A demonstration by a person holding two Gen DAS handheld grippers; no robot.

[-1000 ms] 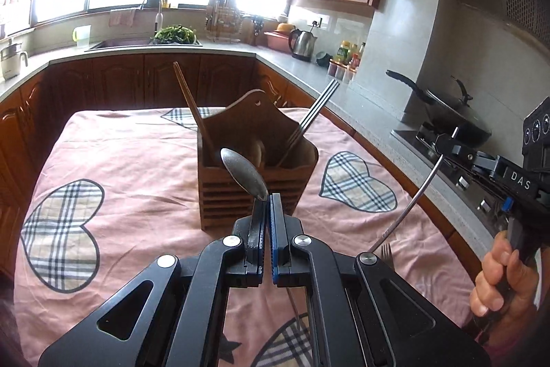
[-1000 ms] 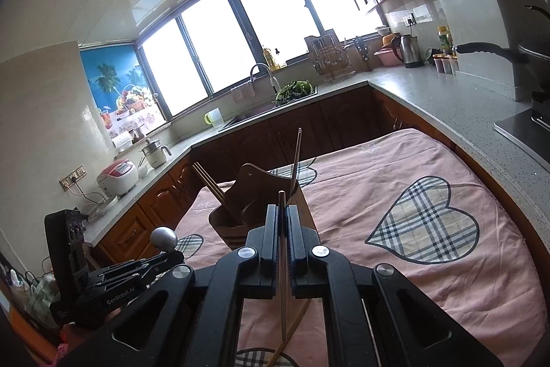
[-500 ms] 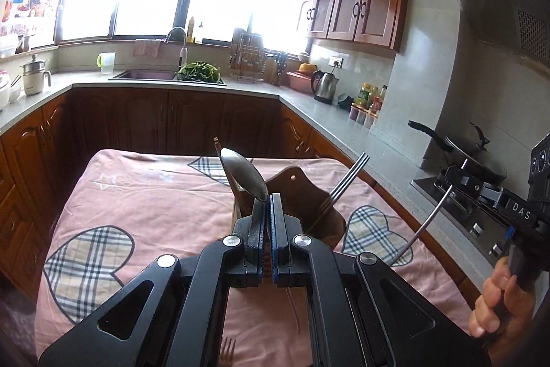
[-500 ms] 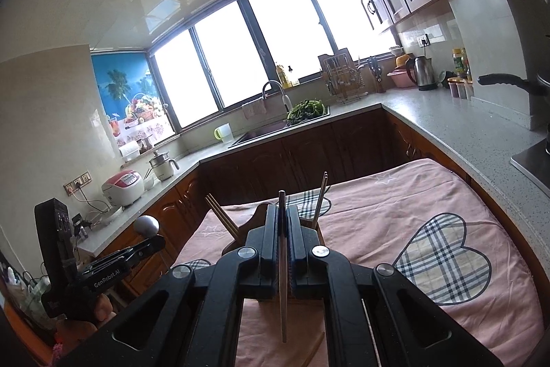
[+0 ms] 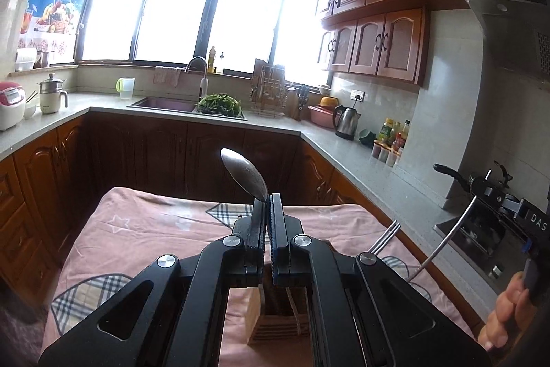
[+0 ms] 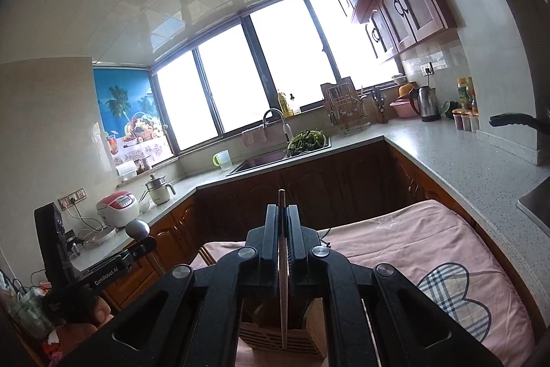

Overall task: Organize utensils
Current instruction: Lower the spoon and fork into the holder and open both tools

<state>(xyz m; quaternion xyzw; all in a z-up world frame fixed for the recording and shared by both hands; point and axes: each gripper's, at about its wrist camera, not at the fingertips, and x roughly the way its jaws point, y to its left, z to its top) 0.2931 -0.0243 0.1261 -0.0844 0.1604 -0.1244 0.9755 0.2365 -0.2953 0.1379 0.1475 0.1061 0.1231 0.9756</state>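
My left gripper [image 5: 268, 198] is shut on a metal spoon [image 5: 245, 172], bowl end up, held above the wooden utensil holder [image 5: 275, 320], which shows low between the arms. Metal chopsticks [image 5: 386, 238] stick out of the holder. My right gripper [image 6: 282, 208] is shut on a metal fork, seen edge-on as a thin handle [image 6: 282, 284] running down over the holder [image 6: 278, 337]. In the left wrist view the right gripper [image 5: 481, 186] holds the fork's handle [image 5: 447, 239] at the right. In the right wrist view the left gripper [image 6: 142, 238] holds the spoon bowl [image 6: 136, 228] at the left.
The holder stands on a table with a pink cloth with plaid hearts [image 6: 429, 250]. Kitchen counters ring the table: sink [image 5: 161, 104], kettle [image 5: 347, 122], rice cooker [image 6: 118, 203], a stove with a pan [image 5: 450, 172] at the right.
Both grippers have risen and tilted up with their utensils. The holder has dropped from mid view to the bottom of both views, beneath the fingers.
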